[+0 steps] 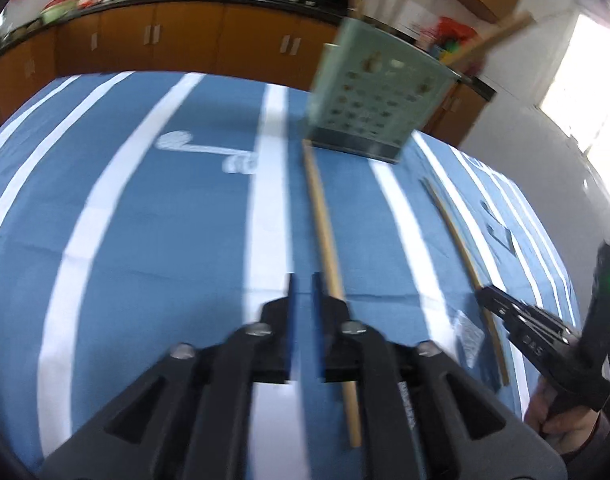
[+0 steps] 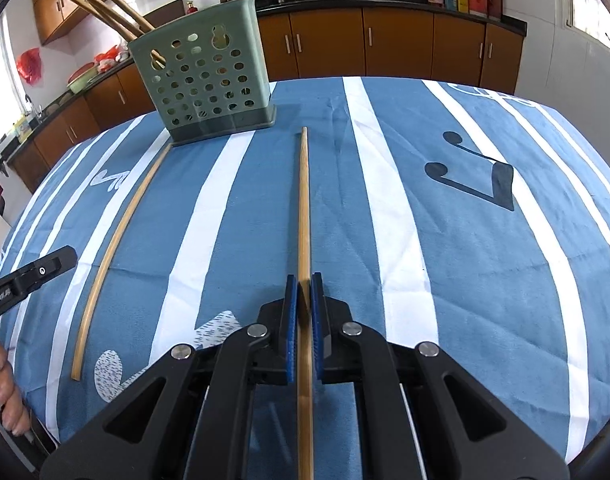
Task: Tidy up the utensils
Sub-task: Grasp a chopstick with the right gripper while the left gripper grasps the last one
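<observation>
Right gripper (image 2: 304, 280) points steeply down at the table, blue pads (image 2: 291, 320) closed onto a bamboo chopstick (image 2: 303, 200). The stick runs straight away from the camera between the two fingers, its far tip ending just short of the green utensil holder (image 2: 209, 88); the near end passes under the gripper body. It looks to lie flat on the blue-and-white striped tablecloth (image 2: 485, 260), though lift cannot be told.

Left gripper (image 1: 303, 280) is also tilted down toward the cloth, view motion-blurred. Its jaws stand a narrow gap apart with only cloth between them. A second chopstick (image 1: 325, 232) lies just to the right of the right-hand finger, outside the gap, not gripped; contact with the finger's outer side cannot be told. Its far tip nearly touches the holder's base.

In the left view the right gripper shows at the right edge with the hand (image 1: 561, 420) wrapped round its handle, low and near the table edge. In the right view, the left gripper's finger pokes in from the left, a hand (image 2: 5, 392) under it.

The holder stands upright at the far side of the table with several chopsticks (image 2: 101, 4) already leaning out of it. Brown cabinets (image 2: 385, 44) line the back wall.
</observation>
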{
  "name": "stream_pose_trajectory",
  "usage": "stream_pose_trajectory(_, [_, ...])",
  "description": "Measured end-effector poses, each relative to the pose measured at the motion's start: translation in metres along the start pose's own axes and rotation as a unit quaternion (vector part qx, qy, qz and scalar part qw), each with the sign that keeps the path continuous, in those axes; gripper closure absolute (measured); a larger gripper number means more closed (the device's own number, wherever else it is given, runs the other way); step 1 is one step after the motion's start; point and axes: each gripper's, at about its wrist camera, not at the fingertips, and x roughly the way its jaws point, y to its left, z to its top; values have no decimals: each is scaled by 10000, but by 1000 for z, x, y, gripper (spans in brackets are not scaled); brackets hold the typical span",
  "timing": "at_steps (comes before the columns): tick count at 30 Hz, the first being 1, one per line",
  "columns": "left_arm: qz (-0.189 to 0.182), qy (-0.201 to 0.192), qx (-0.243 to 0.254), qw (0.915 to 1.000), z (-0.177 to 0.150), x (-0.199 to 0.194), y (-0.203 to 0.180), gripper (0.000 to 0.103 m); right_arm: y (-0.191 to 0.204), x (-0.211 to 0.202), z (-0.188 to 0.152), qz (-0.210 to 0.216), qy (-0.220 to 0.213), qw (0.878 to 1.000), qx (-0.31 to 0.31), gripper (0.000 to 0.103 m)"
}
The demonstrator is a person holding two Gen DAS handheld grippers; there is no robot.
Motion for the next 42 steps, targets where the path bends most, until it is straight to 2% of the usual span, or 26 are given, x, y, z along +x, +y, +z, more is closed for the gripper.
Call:
stream_pose_trajectory(1, [19, 13, 148, 9999, -2, 3, -9, 79, 1, 0, 0, 15, 2, 10000, -4, 96])
stream_pose_trajectory(4, [150, 154, 380, 9990, -5, 15, -25, 78, 4, 1, 0, 46, 5, 10000, -21, 96])
stream_pose_trajectory(6, [391, 190, 559, 9975, -8, 23, -33, 78, 4, 1, 0, 53, 0, 10000, -23, 96])
stream_pose_trajectory(8, [634, 154, 764, 9949, -9, 26, -38, 85, 4, 0, -1, 62, 0, 10000, -12, 96])
stream_pose_trajectory(9, [733, 155, 788, 9941, -9, 26, -37, 94, 4, 0, -1, 60, -1, 10000, -12, 96])
stream_pose_trajectory(17, [1109, 83, 319, 9933, -3, 15, 5, 95, 2, 1, 1, 38, 12, 10000, 1, 96])
stream_pose_trajectory(22, [1013, 117, 181, 9946, 14, 19, 26, 95, 1, 10, 14, -9, 52, 10000, 38, 96])
stream_pose_trajectory(31, [928, 85, 114, 9956, 49, 49, 35, 94, 3, 40, 50, -94, -6, 10000, 9, 96])
stream_pose_trajectory(35, [907, 122, 167, 9957, 54, 51, 36, 93, 1, 41, 53, -97, 22, 10000, 13, 95])
stream_pose_trajectory(37, [923, 105, 221, 9954, 52, 49, 37, 84, 1, 37, 51, -110, 2, 9999, -21, 95])
stream_pose_trajectory(42, [1083, 48, 405, 9933, 47, 50, 32, 83, 1, 37, 46, -126, -8, 9999, -31, 95])
